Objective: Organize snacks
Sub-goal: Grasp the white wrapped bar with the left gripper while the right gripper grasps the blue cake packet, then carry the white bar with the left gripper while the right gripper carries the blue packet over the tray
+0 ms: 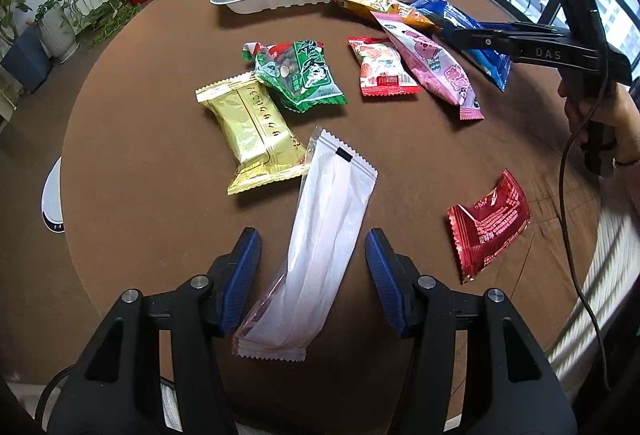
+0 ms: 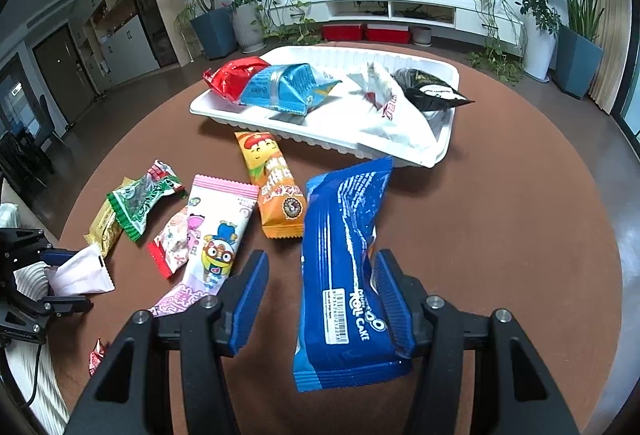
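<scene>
A long white packet (image 1: pixel 324 235) lies on the brown table between the blue pads of my left gripper (image 1: pixel 311 239). The left pad grazes its edge and the right pad stands clear, so the gripper is open. From the right wrist view, that left gripper (image 2: pixel 66 279) straddles the white packet (image 2: pixel 82 271). My right gripper (image 2: pixel 322 257) is open around a blue roll cake packet (image 2: pixel 340 275); only the right pad touches it. In the left wrist view the right gripper (image 1: pixel 450 33) hovers over that blue packet (image 1: pixel 486 61). The white tray (image 2: pixel 320 145) holds red, light blue, white and black packets.
Loose on the table: gold packet (image 1: pixel 256 131), green packet (image 1: pixel 300 75), red-and-white packet (image 1: pixel 380 69), pink packet (image 1: pixel 432 67), orange packet (image 1: pixel 372 5), dark red packet (image 1: pixel 488 223). A hand (image 1: pixel 600 115) holds the right gripper; its cable (image 1: pixel 568 203) hangs over the table edge.
</scene>
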A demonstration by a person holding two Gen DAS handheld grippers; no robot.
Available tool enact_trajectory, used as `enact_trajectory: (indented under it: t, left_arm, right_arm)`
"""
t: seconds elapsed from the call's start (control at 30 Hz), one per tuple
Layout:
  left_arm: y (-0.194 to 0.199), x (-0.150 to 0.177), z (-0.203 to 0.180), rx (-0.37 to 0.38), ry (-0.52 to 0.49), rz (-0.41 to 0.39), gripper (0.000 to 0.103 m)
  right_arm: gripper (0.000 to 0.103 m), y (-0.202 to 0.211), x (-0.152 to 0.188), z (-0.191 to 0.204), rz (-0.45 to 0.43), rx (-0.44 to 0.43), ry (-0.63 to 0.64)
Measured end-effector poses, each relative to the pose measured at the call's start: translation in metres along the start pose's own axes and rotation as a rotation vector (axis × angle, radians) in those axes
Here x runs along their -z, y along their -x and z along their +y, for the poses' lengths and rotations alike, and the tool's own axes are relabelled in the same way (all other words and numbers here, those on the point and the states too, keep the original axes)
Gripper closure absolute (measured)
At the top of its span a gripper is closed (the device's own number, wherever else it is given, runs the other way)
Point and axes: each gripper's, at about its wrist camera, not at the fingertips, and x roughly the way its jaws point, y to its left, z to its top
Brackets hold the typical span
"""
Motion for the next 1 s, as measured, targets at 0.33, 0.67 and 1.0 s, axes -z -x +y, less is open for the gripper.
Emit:
enact_trajectory:
  t: [0.33,0.67,1.0]
  left_arm:
    - [0.000,-0.002,-0.001,0.022,0.003,-0.021,0.070]
    - [0.000,-0.002,0.016,0.130,0.105,-0.039,0.088]
    - [0.010,0.005,0.019,0.169,0.147,-0.075,0.089]
  right_arm:
    - [0.073,-0.006,0.002,-0.011,0.038,0.009,-0.033]
    - [0.074,0.004,0.005,-0.029,0.026,-0.124,-0.168]
    - [0.074,0.017,0.017,-0.033,0.001,-0.250,-0.287]
